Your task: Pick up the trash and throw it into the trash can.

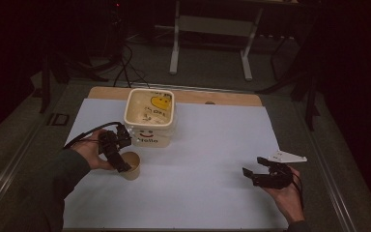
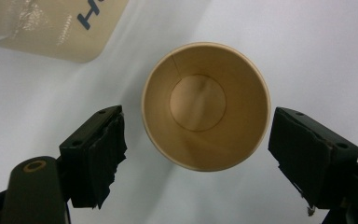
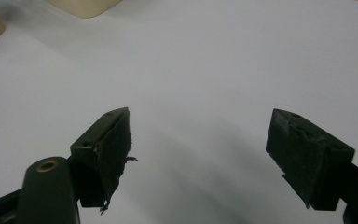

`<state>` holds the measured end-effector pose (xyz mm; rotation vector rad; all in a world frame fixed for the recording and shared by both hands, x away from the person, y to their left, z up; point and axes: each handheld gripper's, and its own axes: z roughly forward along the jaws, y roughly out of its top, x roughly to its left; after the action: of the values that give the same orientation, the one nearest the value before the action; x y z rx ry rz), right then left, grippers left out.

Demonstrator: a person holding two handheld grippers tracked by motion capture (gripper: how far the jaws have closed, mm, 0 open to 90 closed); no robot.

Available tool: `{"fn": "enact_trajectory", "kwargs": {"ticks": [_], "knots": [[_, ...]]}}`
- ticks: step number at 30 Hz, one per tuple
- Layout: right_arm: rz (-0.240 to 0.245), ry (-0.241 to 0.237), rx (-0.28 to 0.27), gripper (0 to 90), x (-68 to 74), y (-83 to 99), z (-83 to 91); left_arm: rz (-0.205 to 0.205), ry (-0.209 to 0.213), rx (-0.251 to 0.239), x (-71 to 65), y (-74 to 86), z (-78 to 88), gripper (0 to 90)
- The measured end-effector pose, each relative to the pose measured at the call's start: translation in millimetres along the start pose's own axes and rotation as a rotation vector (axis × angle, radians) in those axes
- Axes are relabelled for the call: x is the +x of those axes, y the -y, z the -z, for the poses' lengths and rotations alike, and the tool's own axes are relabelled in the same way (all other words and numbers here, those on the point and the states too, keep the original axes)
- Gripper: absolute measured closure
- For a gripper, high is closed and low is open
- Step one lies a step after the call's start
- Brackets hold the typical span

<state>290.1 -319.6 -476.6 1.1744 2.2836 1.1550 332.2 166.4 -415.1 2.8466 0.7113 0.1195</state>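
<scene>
Just over the paper cup (image 2: 205, 105), left gripper (image 2: 196, 154) spread wide, pads clear of its rim, cup upright on the white sheet (image 1: 198, 159) near the cream tub (image 1: 150, 116); well right of the cup, right gripper (image 1: 257, 170) open, empty.

One brown paper cup (image 1: 131, 165) stands upright on the sheet. One cream plastic tub (image 1: 149, 117) printed with "Hello" sits just behind it. One white sheet (image 1: 212, 159) covers one wooden tabletop (image 1: 232, 98). Two handheld grippers are present: the left gripper (image 1: 120, 155) and the right gripper (image 1: 254, 167). Two hands hold them, one each.
</scene>
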Motion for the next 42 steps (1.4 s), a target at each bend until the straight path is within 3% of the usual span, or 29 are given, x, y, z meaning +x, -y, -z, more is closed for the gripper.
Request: {"fn": "enact_trajectory", "kwargs": {"ticks": [22, 32, 42], "knots": [[0.001, 0.000, 0.003, 20.8, -0.4, 0.1, -0.3, -0.003, 0.012, 0.029, -2.2, -6.8, -12.4, 13.2], [-0.002, -0.001, 0.003, 20.8, -0.7, 0.1, -0.1, -0.015, 0.033, 0.045, -5.1, -9.6, -18.1, 13.0], [-0.002, -0.001, 0.004, 20.8, -1.2, 0.4, -0.1, -0.016, 0.026, 0.071, -2.7, -10.2, -24.3, 14.0]]}}
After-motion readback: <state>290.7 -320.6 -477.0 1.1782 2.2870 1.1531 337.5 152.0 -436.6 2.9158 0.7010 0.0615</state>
